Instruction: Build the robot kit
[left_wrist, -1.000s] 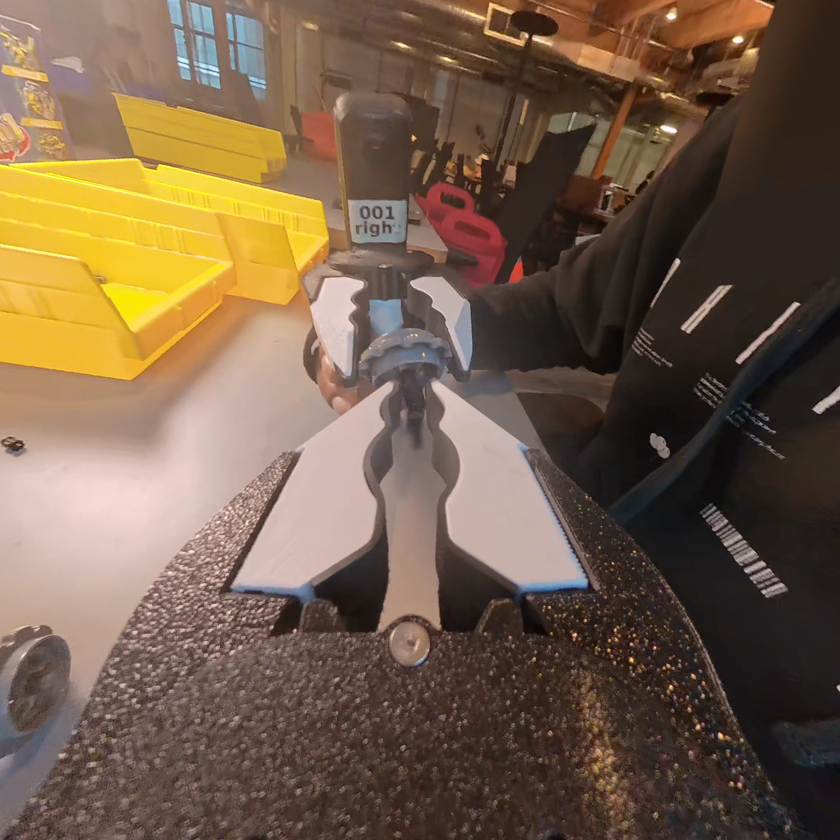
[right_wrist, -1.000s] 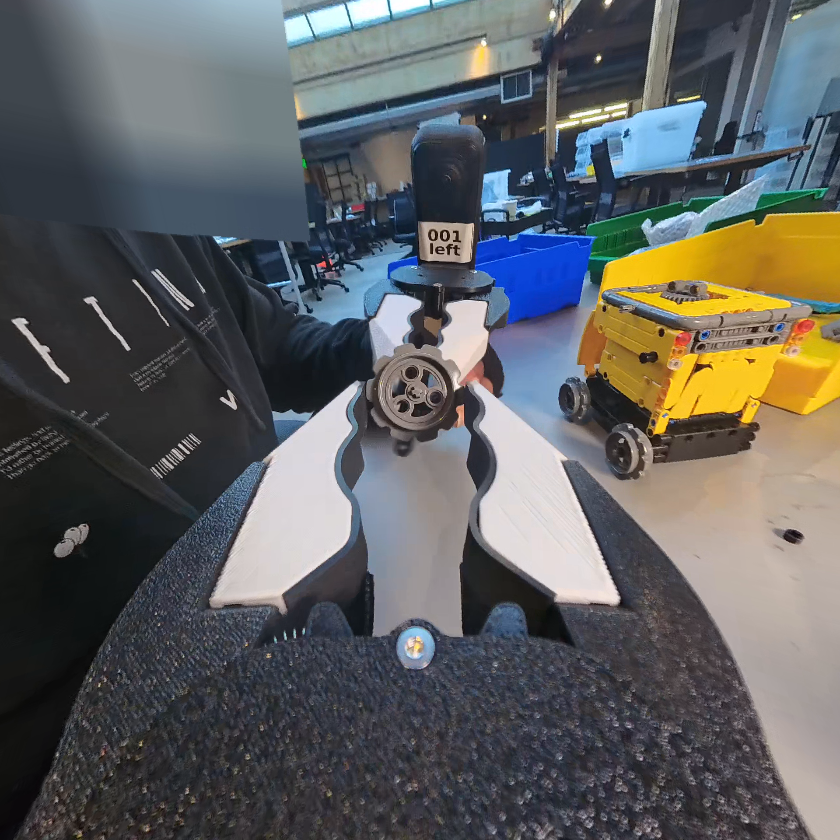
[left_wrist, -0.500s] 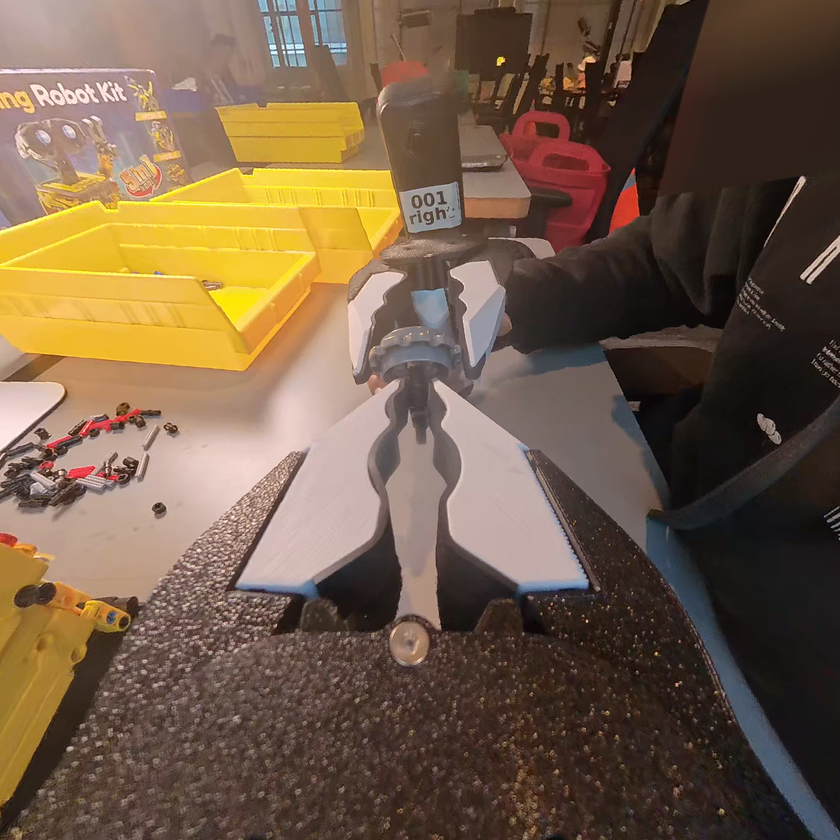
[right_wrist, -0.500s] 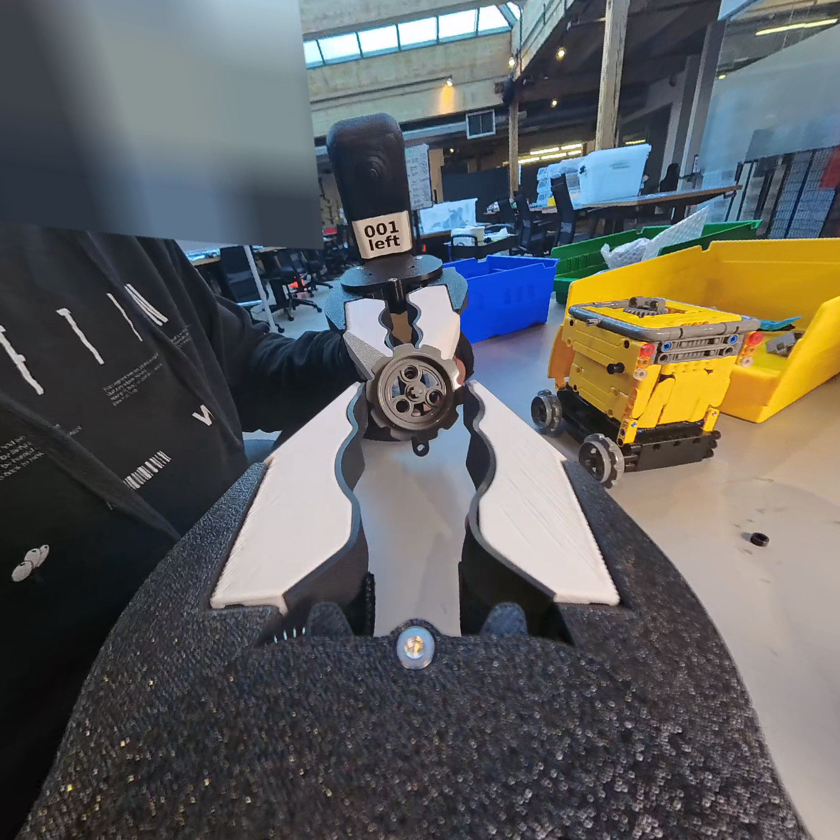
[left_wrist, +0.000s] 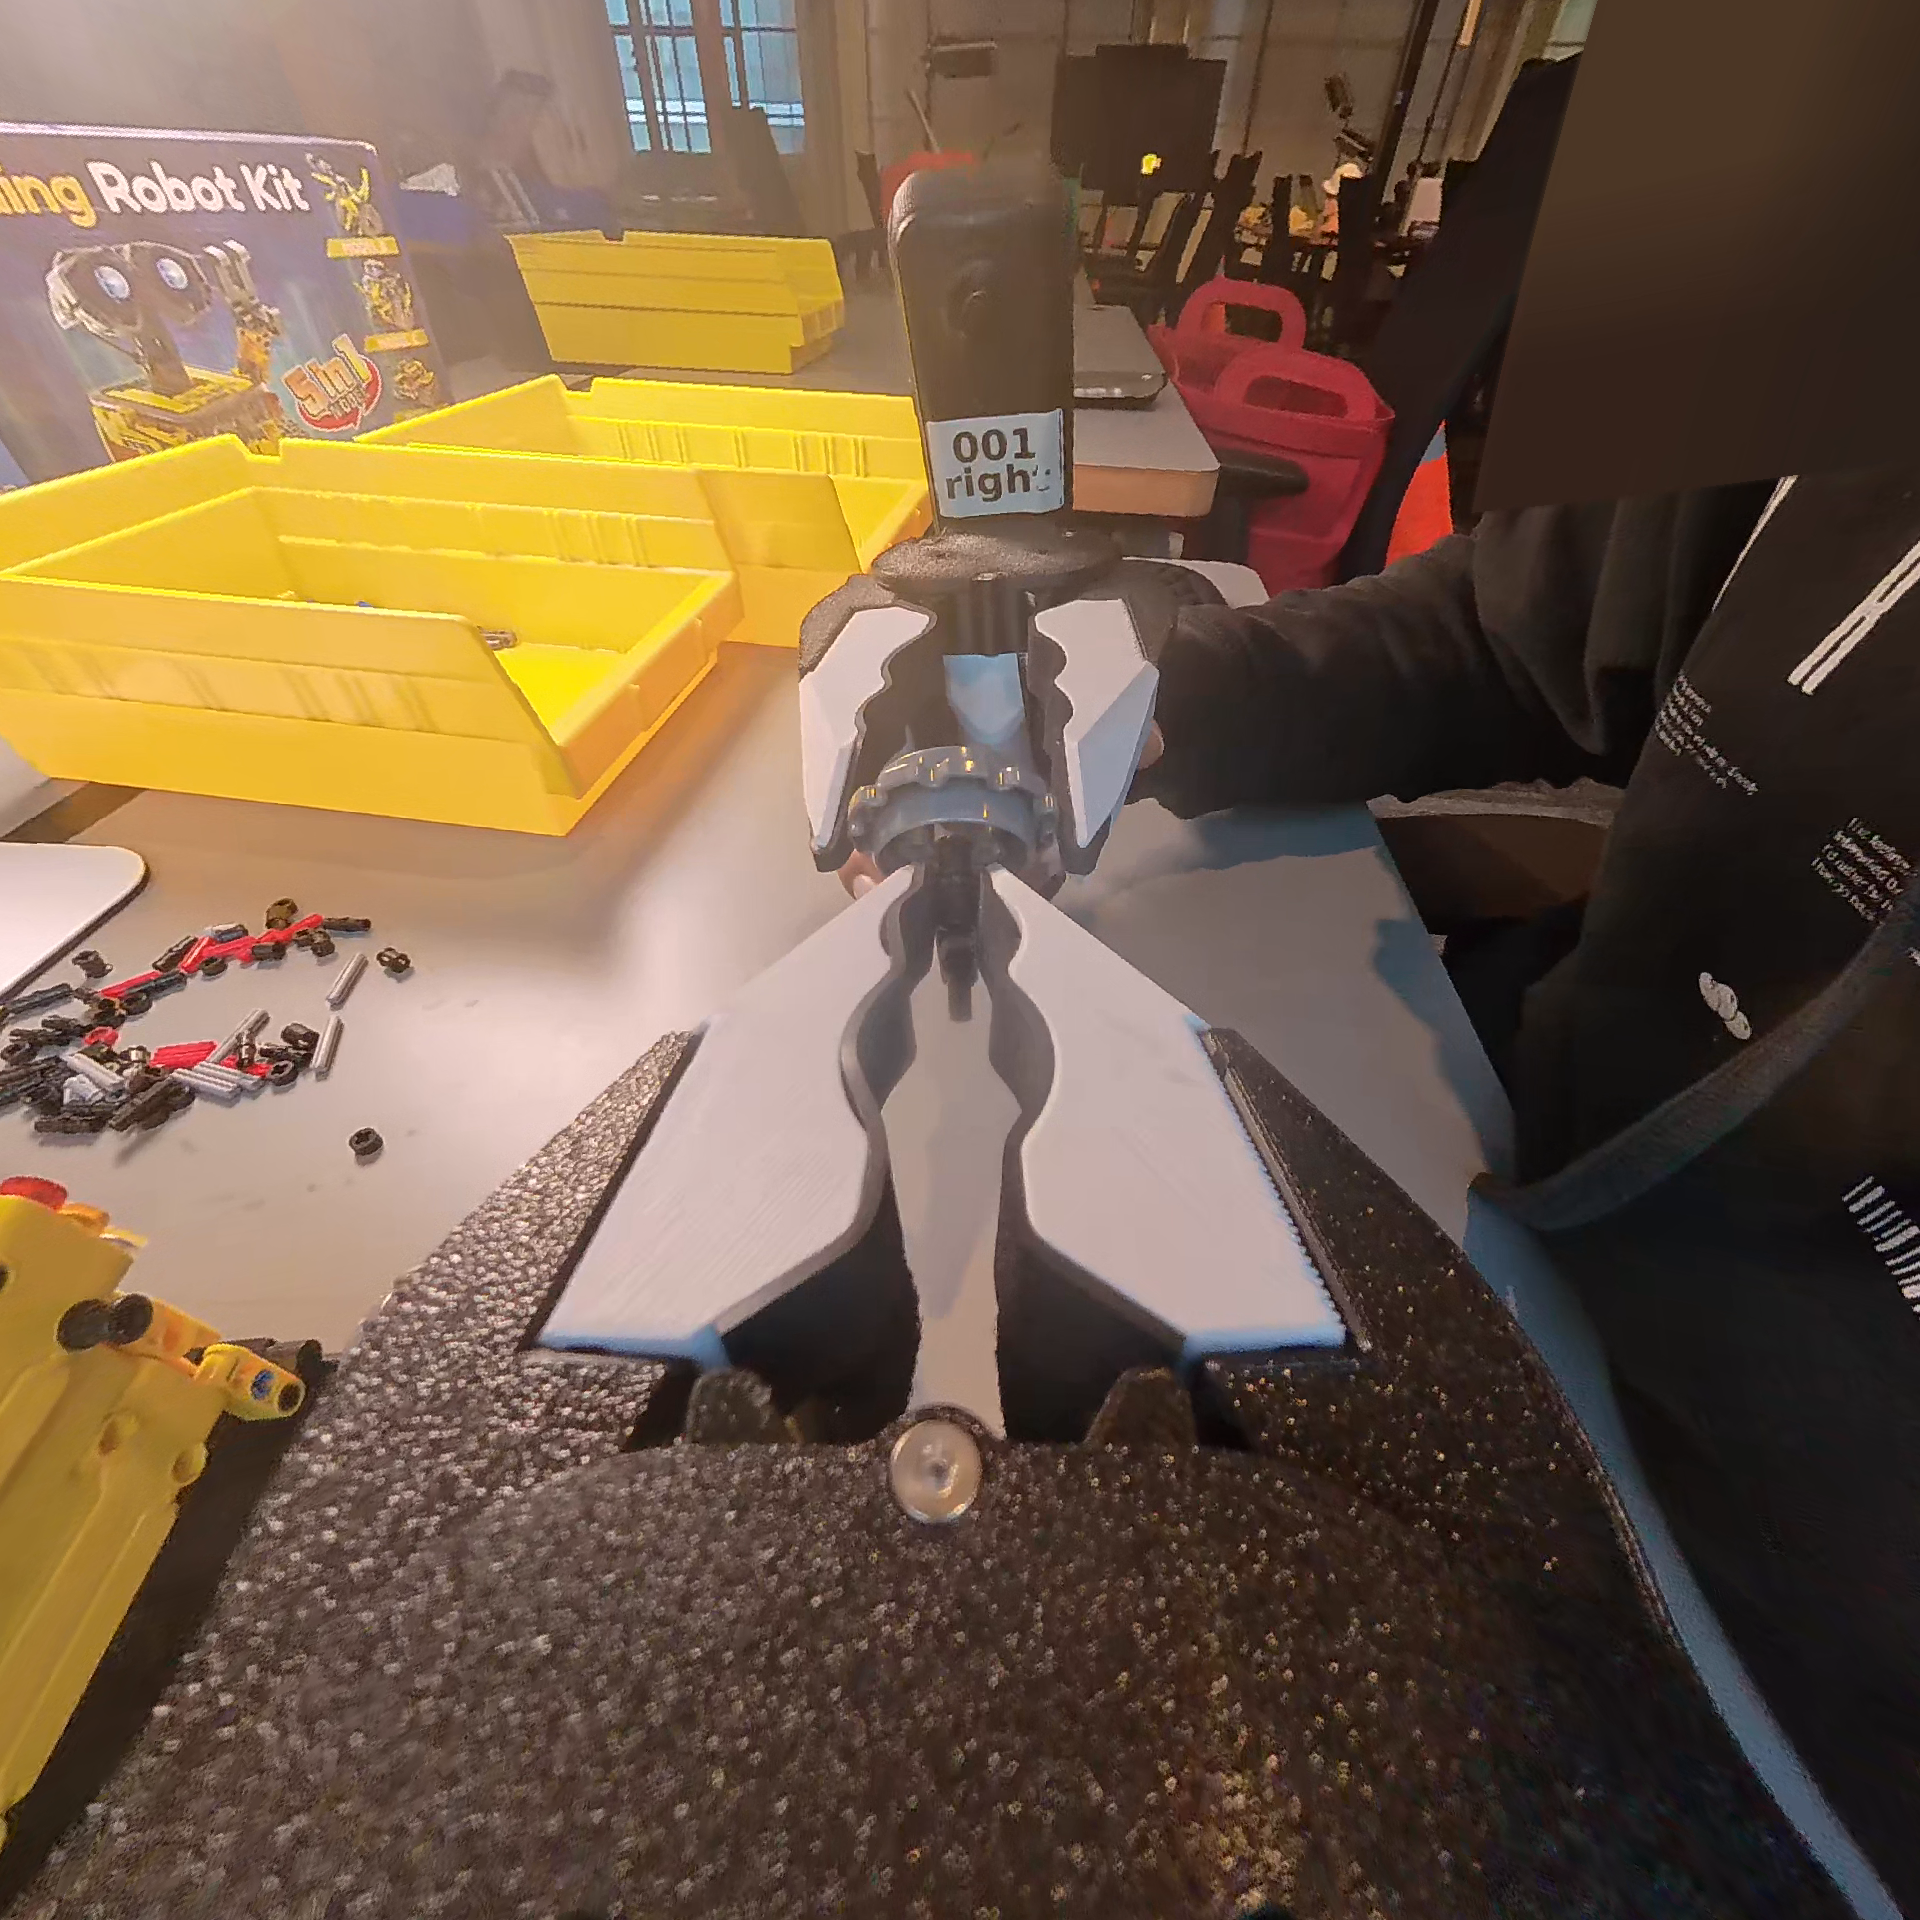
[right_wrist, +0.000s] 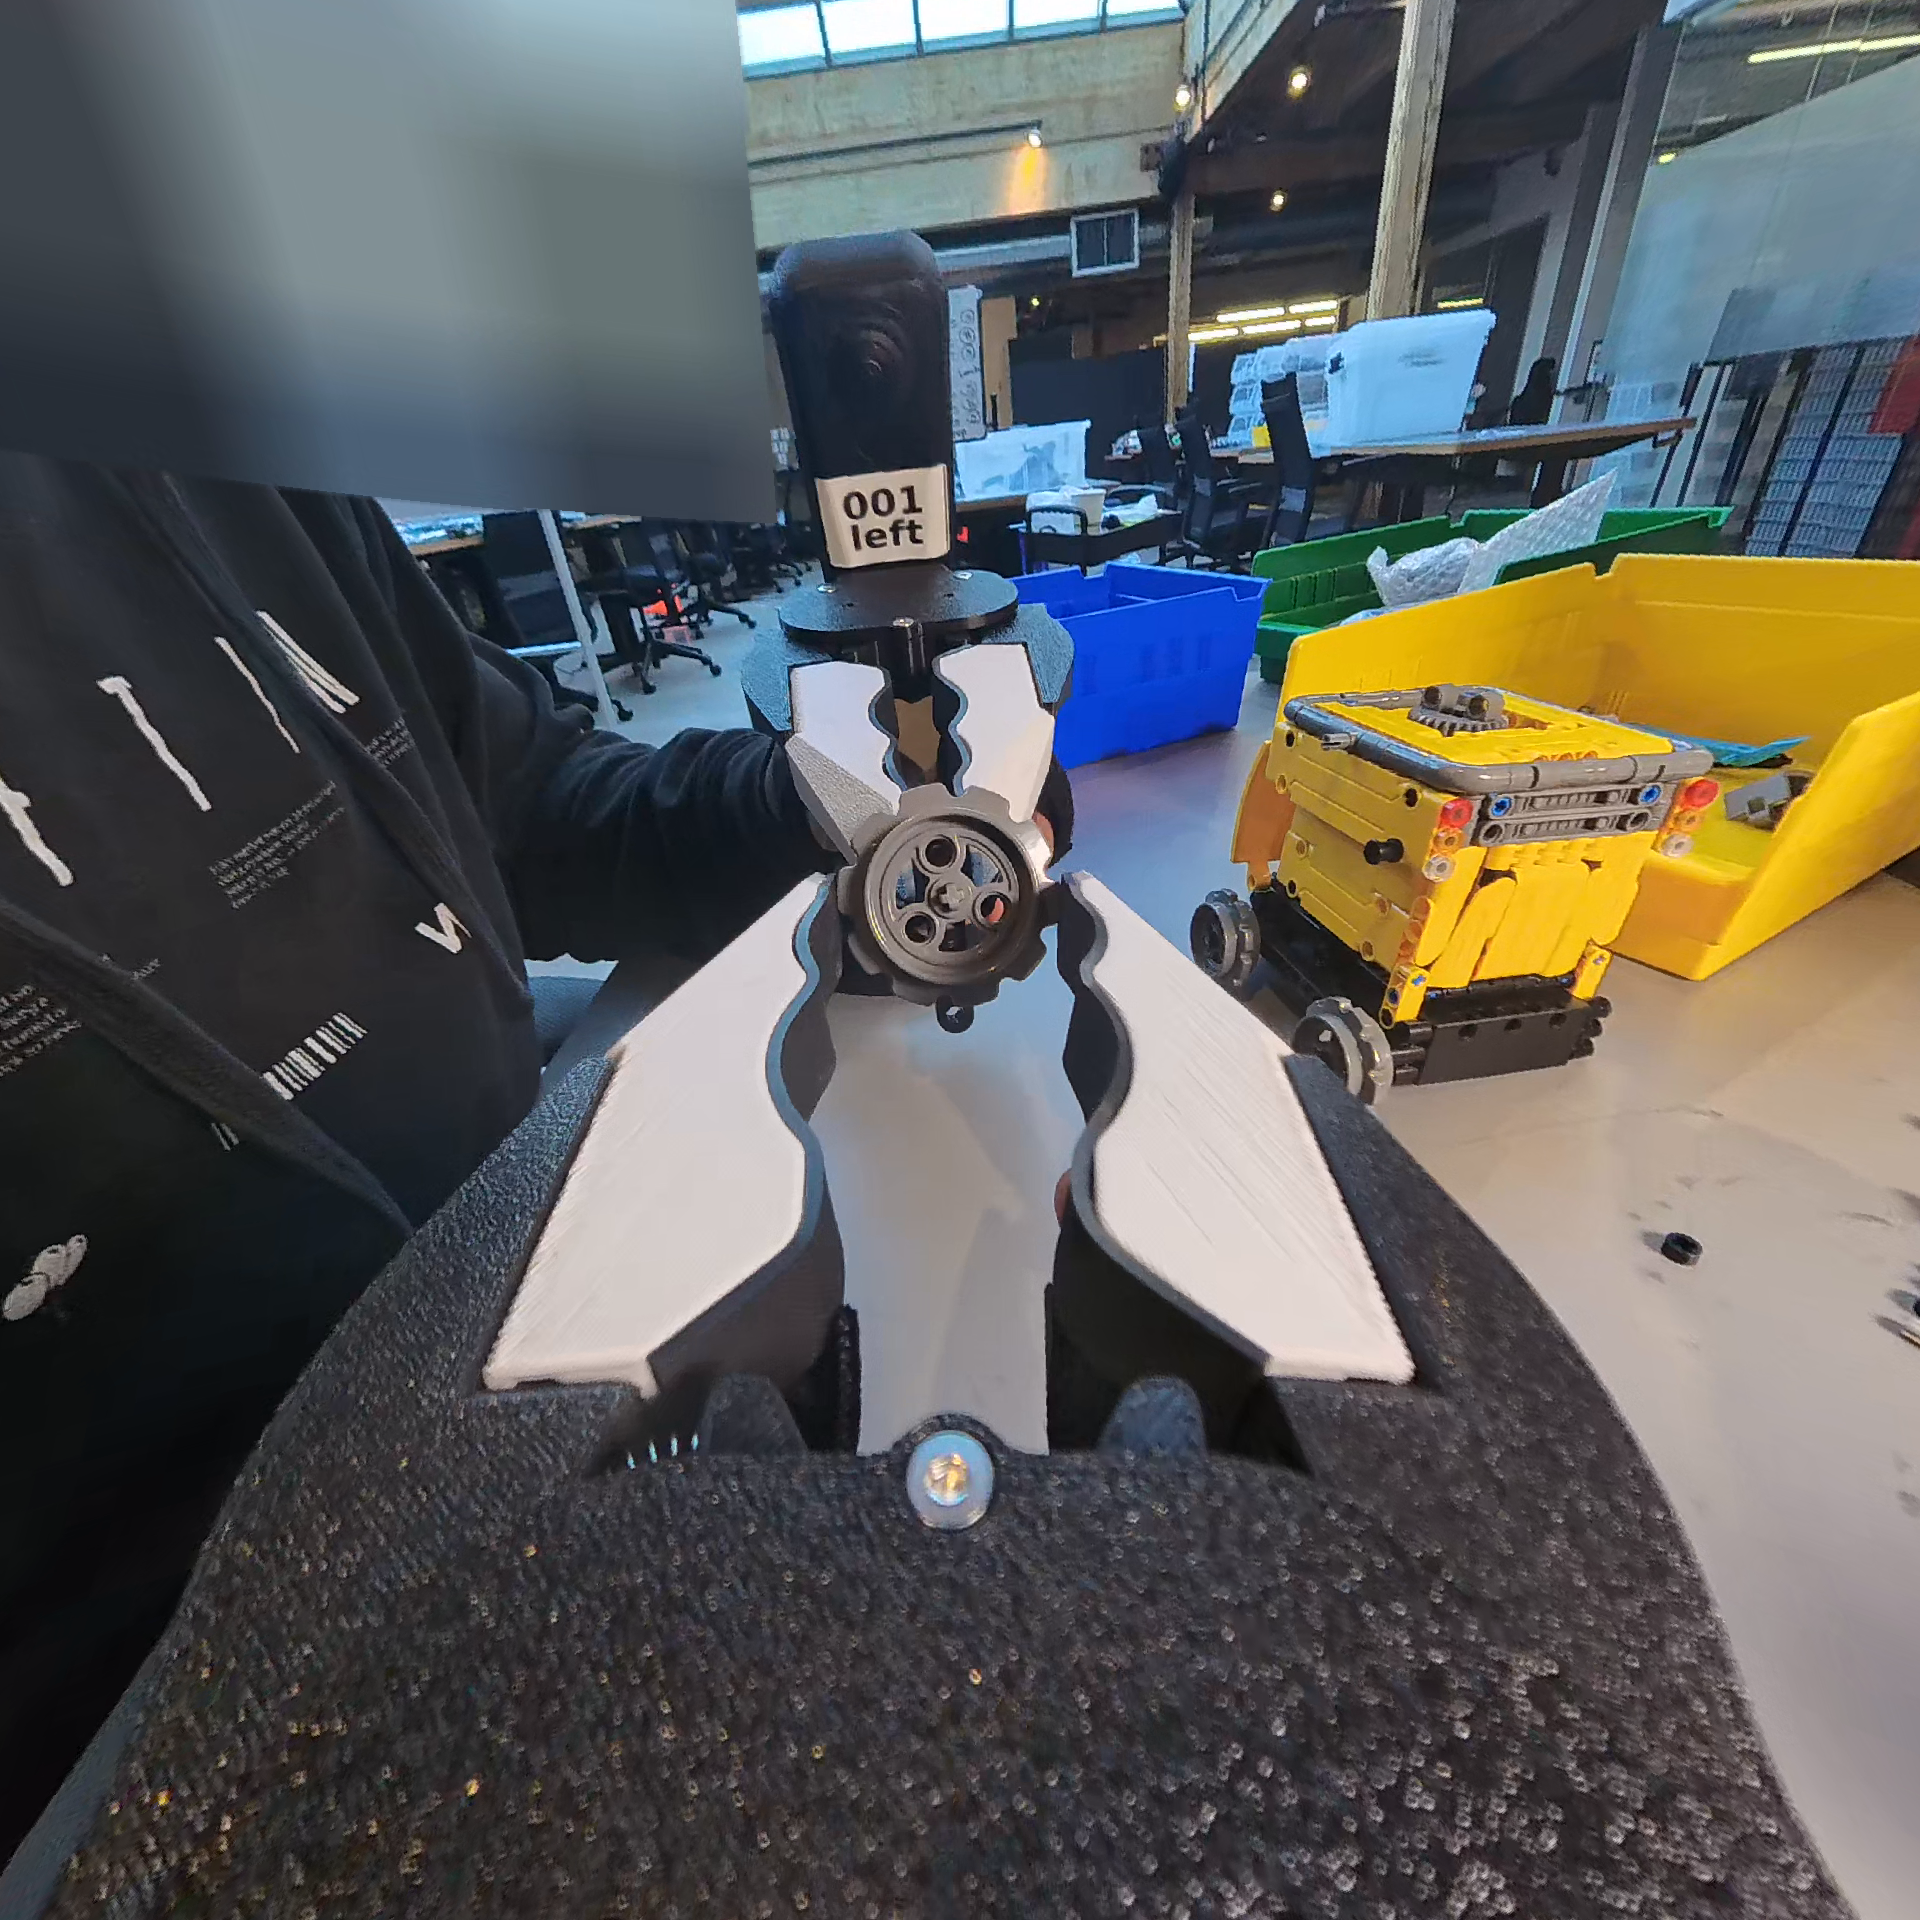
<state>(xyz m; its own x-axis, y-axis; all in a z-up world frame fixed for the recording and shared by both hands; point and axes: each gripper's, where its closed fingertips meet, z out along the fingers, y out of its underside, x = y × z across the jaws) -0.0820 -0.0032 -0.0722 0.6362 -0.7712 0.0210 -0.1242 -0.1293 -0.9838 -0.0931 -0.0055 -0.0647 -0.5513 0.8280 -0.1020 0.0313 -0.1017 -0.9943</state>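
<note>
Grey and toothed, a wheel sits clamped between the right gripper fingers, held above the table. The left gripper faces it, fingers nearly closed on a thin black axle (it enters the wheel's hub). A yellow brick vehicle stands near, loose parts lie scattered, bins behind.

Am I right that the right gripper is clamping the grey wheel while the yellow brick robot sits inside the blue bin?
Not quite: the right wrist view shows the yellow brick robot standing on the table, not in the blue bin. The right gripper does clamp the grey wheel.
</note>
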